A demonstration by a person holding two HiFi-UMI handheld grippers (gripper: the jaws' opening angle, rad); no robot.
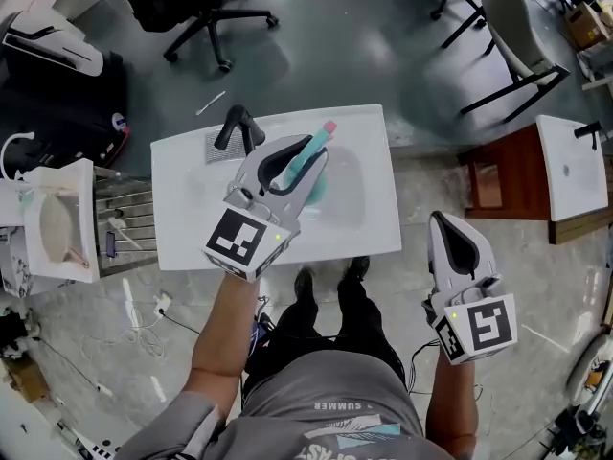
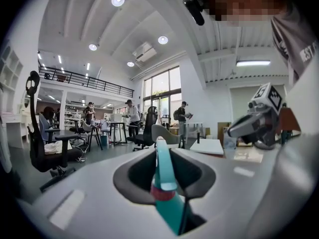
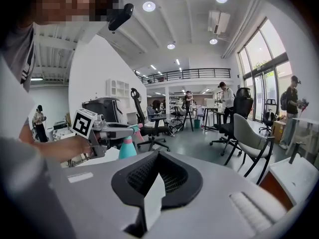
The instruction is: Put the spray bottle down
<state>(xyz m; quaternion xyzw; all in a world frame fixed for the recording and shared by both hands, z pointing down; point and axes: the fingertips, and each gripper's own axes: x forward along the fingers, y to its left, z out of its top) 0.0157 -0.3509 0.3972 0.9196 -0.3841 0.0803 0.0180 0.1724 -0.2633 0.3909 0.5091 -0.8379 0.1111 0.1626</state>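
Gripping the bottle (image 1: 319, 143) at its pink collar, your left gripper (image 1: 293, 157) holds it slanted over the sink (image 1: 369, 220), just right of the black tap (image 1: 238, 123). Your right gripper (image 1: 442, 224) hangs beside the sink above the floor, jaws clenched, a white sliver between them.

Left gripper (image 1: 308, 157): pale grey moulded shell, dark scooped hollow near the tip. Same build on the right gripper (image 1: 442, 224). At the back of each, a white marker cube with black square patterns, left cube (image 1: 246, 243) and right cube (image 1: 478, 327), tiny green light beside both. Below, a grey short-sleeved T-shirt (image 1: 326, 427) with pale lettering and a teal patch, dark trousers (image 1: 330, 338), black shoes (image 1: 305, 282).
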